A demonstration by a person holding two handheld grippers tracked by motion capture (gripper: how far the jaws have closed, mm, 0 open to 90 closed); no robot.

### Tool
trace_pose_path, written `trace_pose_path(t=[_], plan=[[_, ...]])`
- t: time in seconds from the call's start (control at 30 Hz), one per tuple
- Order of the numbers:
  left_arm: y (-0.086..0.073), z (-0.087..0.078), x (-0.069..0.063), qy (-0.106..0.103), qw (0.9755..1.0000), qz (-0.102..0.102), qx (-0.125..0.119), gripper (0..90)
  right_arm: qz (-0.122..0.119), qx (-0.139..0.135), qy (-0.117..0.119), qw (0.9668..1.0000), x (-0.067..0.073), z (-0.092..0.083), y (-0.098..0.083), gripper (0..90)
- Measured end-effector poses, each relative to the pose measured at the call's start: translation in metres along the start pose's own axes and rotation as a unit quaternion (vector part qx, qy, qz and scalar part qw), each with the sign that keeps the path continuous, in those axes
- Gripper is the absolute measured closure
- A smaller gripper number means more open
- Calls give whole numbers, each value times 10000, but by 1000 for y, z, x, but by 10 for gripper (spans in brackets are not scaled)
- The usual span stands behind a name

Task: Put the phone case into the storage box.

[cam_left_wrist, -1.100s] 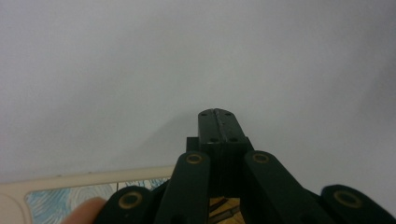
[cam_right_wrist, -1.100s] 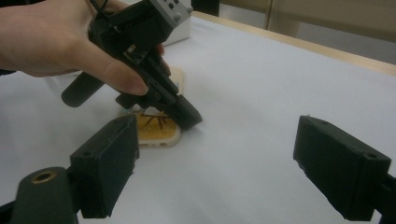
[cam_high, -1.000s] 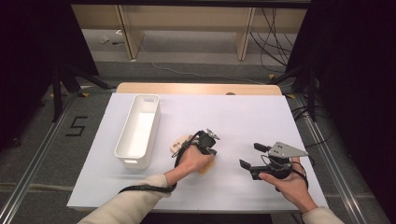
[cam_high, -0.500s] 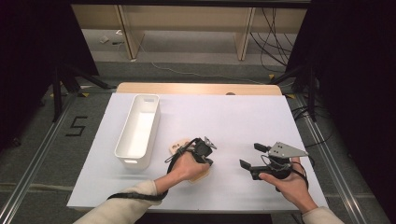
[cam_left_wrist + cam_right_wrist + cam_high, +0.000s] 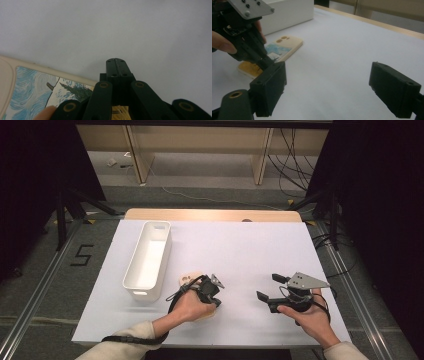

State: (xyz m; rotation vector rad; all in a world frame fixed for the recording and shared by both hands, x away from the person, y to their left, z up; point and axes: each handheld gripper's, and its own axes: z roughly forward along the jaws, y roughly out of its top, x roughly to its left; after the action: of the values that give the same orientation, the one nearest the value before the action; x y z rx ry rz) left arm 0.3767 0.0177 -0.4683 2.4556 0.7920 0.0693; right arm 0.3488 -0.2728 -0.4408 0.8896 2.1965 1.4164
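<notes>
Now, what we see:
Left claw (image 5: 214, 296): jaws closed, empty, tips at the phone case (image 5: 277, 51) edge.
Case axis: toward the bin (image 5: 148, 260).
Right claw (image 5: 272, 289): wide open, empty, farther off.

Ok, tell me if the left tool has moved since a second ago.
Yes. In the high view the left tool, shut, has shifted toward the white bin and slightly nearer the person, sliding the phone case with it.

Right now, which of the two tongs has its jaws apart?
The right tongs, over bare table: their jaws stand wide apart. The left tongs, at the phone case, are shut.
</notes>
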Motion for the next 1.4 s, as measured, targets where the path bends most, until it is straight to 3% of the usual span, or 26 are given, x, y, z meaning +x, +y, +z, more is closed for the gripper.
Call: trace_pose_path(t=[0.5, 0.93, 1.17, 1.3, 1.4], plan=[[-35, -25, 4, -242, 9991, 17, 355, 897, -1, 37, 18, 10000, 1, 1, 0, 155], [-63, -46, 13, -272, 9984, -284, 395, 895, 7, 65, 26, 10000, 1, 2, -1, 156], [-72, -53, 17, -235, 9983, -340, 417, 891, 2, 81, 34, 10000, 1, 2, -1, 157], [-71, -59, 19, -109, 9990, -351, 266, 861, 4, 75, 41, 10000, 1, 2, -1, 157], [-65, -67, 22, 240, 9989, -388, -124, 752, 2, 69, 42, 10000, 1, 2, -1, 156]])
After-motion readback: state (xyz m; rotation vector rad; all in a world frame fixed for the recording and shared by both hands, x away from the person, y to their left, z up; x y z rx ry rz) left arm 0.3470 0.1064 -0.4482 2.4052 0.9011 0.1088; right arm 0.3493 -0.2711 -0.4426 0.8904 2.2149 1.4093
